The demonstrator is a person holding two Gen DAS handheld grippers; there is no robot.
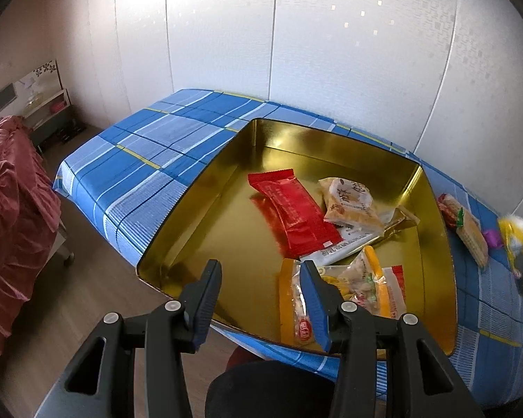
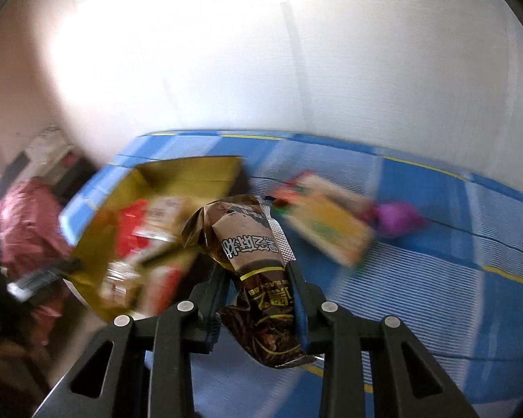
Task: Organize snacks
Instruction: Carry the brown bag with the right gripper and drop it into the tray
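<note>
- Far left in my left wrist view I see a dark red ruffled cloth (image 1: 14, 209) hanging over the wooden floor (image 1: 87, 285).
- Next comes the bench, under a blue plaid cloth (image 1: 139, 160), with a white panelled wall (image 1: 296, 52) behind it.
- My left claw (image 1: 261, 271) hangs over the near edge of the gold tin (image 1: 205, 216); its jaws stand apart with nothing between them.
- Inside the tin, a red packet (image 1: 293, 209) lies near the middle, a beige packet (image 1: 352, 205) touches its right side, and a clear orange-edged bag (image 1: 366, 285) lies at the near wall, partly behind my left claw's right finger (image 1: 313, 299).
- Right of the tin, on the cloth, lies a cracker pack (image 1: 470, 233), with a purple sweet (image 1: 491, 237) just beside it.
- At the right edge of that view, a blurred yellow and black shape shows; I cannot tell what it is.
- In my right wrist view, my right claw (image 2: 258, 278) is clamped on a brown snack packet (image 2: 251, 244), which stands up between the pads above the cloth, right of the tin (image 2: 191, 174).
- The background there is smeared; the cracker pack (image 2: 327, 223) and purple sweet (image 2: 397, 216) lie beyond the packet.
</note>
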